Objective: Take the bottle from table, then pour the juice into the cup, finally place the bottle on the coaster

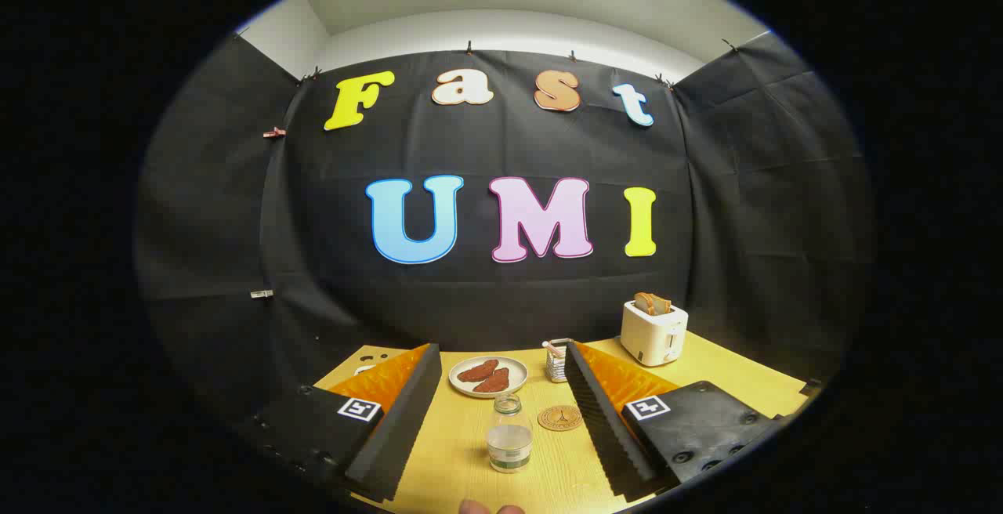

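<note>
Nothing is yet done. The tool (501, 412) is held wide open, gripping nothing. The bottle (509, 443) stands between its fingers on the surface (454, 451); just right of the bottle lies the coaster (559, 418). No cup can be made out.

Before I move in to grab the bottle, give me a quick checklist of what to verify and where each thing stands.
1. Fingers apart enough for the bottle: ok. The gripper is open, with the bottle standing between its fingers.
2. Bottle upright on the table: ok.
3. Bottle has liquid to pour: ok, clear liquid in its lower part.
4. Cap off: cannot tell, though the mouth looks open.
5. Coaster free for the bottle: ok, it lies bare just beyond the bottle, beside one finger.
6. Cup reachable: cannot tell; it stands beyond the coaster, next to the plate, partly hidden by a finger.
</note>
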